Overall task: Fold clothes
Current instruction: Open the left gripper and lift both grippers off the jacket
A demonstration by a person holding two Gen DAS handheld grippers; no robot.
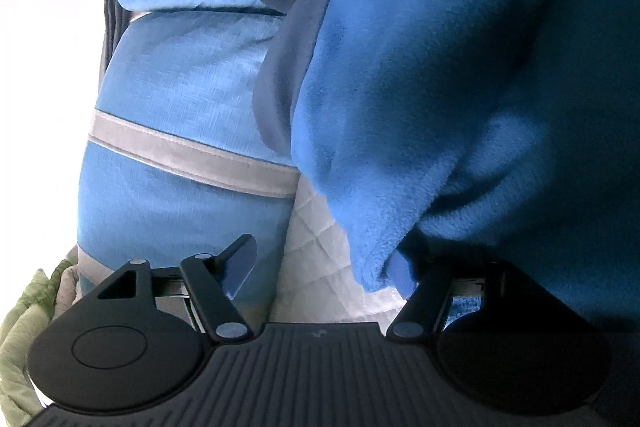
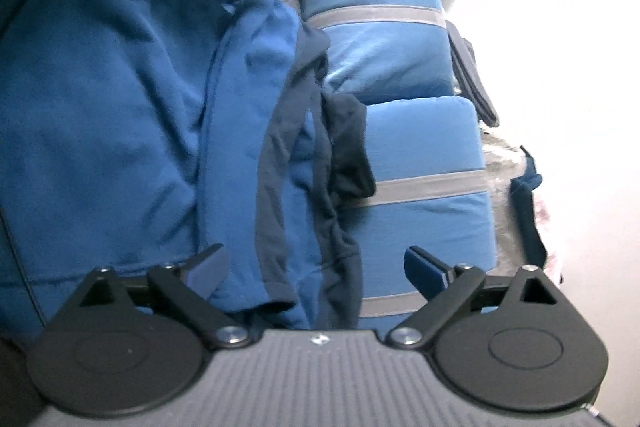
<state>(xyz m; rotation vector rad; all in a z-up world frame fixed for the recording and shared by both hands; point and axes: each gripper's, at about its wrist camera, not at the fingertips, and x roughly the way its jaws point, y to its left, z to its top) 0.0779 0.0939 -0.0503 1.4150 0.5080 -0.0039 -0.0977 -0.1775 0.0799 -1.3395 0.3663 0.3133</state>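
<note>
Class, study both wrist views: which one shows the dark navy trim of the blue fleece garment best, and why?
The right wrist view. There the navy trim runs in full down the blue fleece garment, ahead of the open right gripper. The left wrist view shows only a blurred strip, the fleece filling the frame.

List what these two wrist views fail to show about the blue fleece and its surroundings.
- Blue fleece garment: its full outline, cut off by the left view's top and right edges.
- Right pad of the left hand-held gripper: fleece drapes over it.
- Surface beyond the striped cushions: washed out by glare in the right view.
</note>
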